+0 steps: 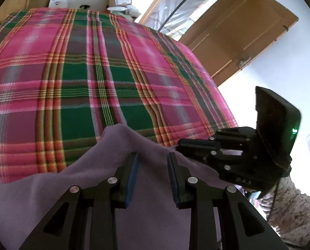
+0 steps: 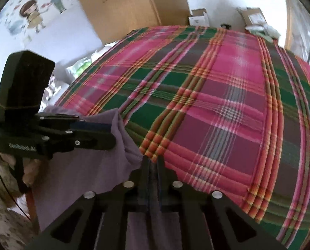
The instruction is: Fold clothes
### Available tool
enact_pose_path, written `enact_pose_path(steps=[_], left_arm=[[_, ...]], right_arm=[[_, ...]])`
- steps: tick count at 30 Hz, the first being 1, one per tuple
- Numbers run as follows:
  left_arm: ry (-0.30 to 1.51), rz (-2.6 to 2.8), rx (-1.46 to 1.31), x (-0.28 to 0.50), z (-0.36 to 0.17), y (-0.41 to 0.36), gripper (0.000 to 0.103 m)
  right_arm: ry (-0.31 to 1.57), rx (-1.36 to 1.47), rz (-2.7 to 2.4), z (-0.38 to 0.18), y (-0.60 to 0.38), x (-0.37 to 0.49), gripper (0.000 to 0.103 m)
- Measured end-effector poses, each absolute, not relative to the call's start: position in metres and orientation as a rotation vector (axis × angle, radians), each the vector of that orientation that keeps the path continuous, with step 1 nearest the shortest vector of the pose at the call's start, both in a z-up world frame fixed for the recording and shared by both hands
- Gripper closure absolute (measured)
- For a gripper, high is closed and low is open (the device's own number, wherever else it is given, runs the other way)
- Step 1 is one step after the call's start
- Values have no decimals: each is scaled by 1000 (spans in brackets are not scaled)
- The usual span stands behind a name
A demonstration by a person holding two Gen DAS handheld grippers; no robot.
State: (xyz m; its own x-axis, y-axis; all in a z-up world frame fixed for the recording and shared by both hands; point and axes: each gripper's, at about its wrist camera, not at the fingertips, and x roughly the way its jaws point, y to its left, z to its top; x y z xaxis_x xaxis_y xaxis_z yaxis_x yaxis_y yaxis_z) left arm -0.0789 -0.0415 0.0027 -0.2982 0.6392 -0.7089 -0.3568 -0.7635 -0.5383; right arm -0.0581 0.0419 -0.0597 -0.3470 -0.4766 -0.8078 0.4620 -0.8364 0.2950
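I had the purple garment [image 1: 146,145] draped over the near edge of the plaid bed [image 1: 92,73]. My right gripper [image 2: 152,162] was clamped on its edge; my left gripper [image 1: 152,166] hovered with jaws apart, cloth between them. I judged this the opening fold: the left must close, then both carry the edge far.

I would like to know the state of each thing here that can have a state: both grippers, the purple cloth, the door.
left gripper: open, purple cloth lies between the pads
right gripper: shut on the purple cloth
purple cloth: partly bunched, lying on the plaid blanket
wooden door: open
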Motion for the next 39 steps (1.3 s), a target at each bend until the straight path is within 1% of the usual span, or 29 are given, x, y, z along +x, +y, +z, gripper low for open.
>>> enact_pose_path(steps=[2, 8, 11, 15, 18, 22, 25, 28, 31, 32, 33, 39], left_arm=[[-379, 2103, -1319, -82, 3, -40, 74], [-394, 2111, -1322, -90, 1, -36, 74], [-421, 2102, -1317, -92, 0, -39, 74], [-516, 2095, -1344, -96, 1, -47, 73], [-527, 2145, -1325, -90, 11, -62, 73], [-546, 2230, -1277, -66, 29, -100, 73], [-566, 2342, -1262, -40, 38, -139, 73], [-611, 2441, -1275, -13, 40, -180, 73], [-666, 2527, -1300, 15, 36, -216, 73], [-686, 2550, -1310, 22, 34, -227, 73], [-712, 2575, -1322, 30, 32, -238, 73], [-864, 2676, -1329, 73, 18, -283, 73]], right_arm=[[-47, 1319, -2223, -56, 46, -57, 93], [-157, 1296, -2310, -43, 63, -51, 92], [-155, 1276, -2348, -37, 65, -38, 92], [-120, 1263, -2347, -36, 56, -12, 92], [-117, 1247, -2342, -36, 50, 4, 92], [-120, 1247, -2287, -44, 38, 25, 92], [-38, 1287, -2307, -53, 27, 36, 91], [-12, 1295, -2320, -56, 22, 46, 91], [-22, 1263, -2337, -51, 17, 53, 87], [-35, 1242, -2324, -49, 13, 55, 83], [-34, 1232, -2301, -50, 7, 57, 81], [92, 1245, -2298, -61, -24, 69, 80]])
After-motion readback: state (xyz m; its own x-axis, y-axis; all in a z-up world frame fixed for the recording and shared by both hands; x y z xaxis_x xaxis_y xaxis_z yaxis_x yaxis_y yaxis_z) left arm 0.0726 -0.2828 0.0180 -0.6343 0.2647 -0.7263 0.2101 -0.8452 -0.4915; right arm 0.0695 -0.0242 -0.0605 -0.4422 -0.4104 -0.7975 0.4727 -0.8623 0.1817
